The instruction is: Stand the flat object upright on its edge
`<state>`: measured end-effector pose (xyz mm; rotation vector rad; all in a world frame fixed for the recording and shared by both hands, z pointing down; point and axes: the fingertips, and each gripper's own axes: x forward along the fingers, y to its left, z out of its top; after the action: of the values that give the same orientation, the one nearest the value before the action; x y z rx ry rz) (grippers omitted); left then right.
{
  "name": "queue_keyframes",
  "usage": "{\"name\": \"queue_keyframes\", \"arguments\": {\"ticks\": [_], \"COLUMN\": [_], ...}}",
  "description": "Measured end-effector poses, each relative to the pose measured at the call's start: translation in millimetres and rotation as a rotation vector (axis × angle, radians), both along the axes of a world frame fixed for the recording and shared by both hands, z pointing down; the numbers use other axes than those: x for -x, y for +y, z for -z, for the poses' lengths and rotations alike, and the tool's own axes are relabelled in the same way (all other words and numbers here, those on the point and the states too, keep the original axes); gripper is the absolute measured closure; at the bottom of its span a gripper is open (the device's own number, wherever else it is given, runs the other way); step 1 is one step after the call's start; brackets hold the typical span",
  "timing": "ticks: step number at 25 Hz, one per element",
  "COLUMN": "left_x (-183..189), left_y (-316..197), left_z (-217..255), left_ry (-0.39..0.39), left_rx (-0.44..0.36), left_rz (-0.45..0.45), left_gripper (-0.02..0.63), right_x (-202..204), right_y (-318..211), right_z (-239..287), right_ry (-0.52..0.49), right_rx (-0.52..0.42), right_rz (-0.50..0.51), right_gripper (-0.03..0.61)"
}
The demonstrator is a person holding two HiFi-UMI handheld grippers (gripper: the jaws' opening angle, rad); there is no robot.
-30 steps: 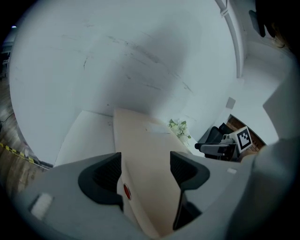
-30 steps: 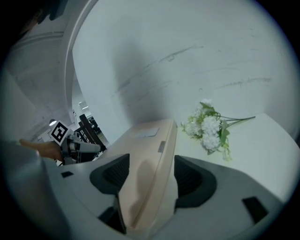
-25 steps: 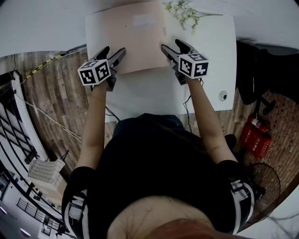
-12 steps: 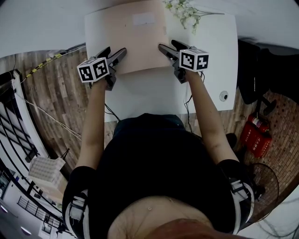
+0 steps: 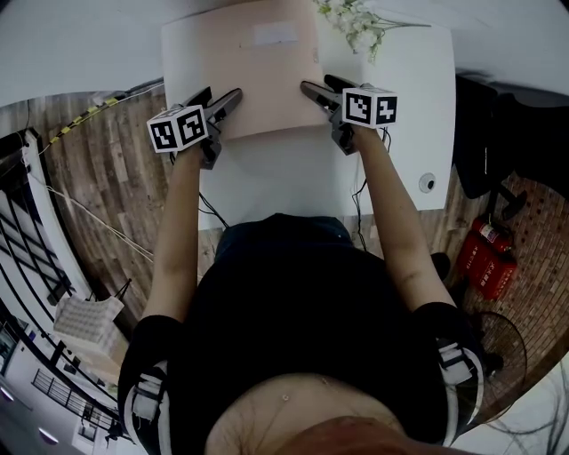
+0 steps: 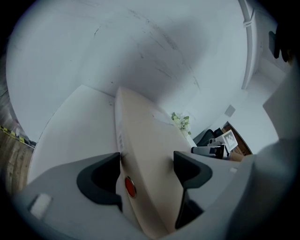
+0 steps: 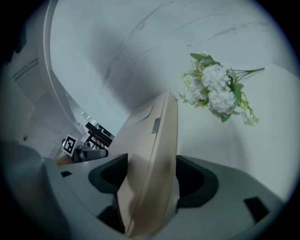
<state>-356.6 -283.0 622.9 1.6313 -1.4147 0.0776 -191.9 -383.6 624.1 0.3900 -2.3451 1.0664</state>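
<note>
A flat beige box (image 5: 258,80) with a white label lies on the white table (image 5: 400,89), and its near edge is gripped at both corners. My left gripper (image 5: 220,94) is shut on the near left corner. In the left gripper view the box (image 6: 150,154) fills the gap between the jaws of the left gripper (image 6: 146,161), and a round red sticker (image 6: 130,186) shows on its thin side. My right gripper (image 5: 317,83) is shut on the near right corner. The box (image 7: 150,150) sits edge-on between that gripper's (image 7: 151,168) pads.
White artificial flowers (image 5: 351,22) lie at the table's far right, close to the box's far corner (image 7: 213,89). A wall stands just behind the table. Red fire extinguishers (image 5: 487,258) and a dark chair (image 5: 484,133) stand on the wooden floor to the right.
Both grippers have shifted slightly away from me with the box's near corners. The right gripper has rolled a little. The box's far edge now runs past the top of the picture.
</note>
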Motion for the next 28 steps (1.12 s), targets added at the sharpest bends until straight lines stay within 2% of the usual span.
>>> {"name": "queue_keyframes", "arguments": {"ticks": [7, 22, 28], "left_x": [-1, -7, -16], "left_y": [-1, 4, 6], "left_z": [1, 6, 24], "left_ry": [0.011, 0.022, -0.014], "left_rx": [0.003, 0.024, -0.022], "left_rz": [0.008, 0.045, 0.043], "left_gripper": [0.256, 0.276, 0.276], "right_x": [2, -3, -13], "right_y": [2, 5, 10], "right_z": [-5, 6, 24], "right_ry": [-0.018, 0.028, 0.004], "right_rx": [0.094, 0.065, 0.017], "right_rz": [-0.035, -0.043, -0.054], "right_gripper": [0.288, 0.313, 0.318]}}
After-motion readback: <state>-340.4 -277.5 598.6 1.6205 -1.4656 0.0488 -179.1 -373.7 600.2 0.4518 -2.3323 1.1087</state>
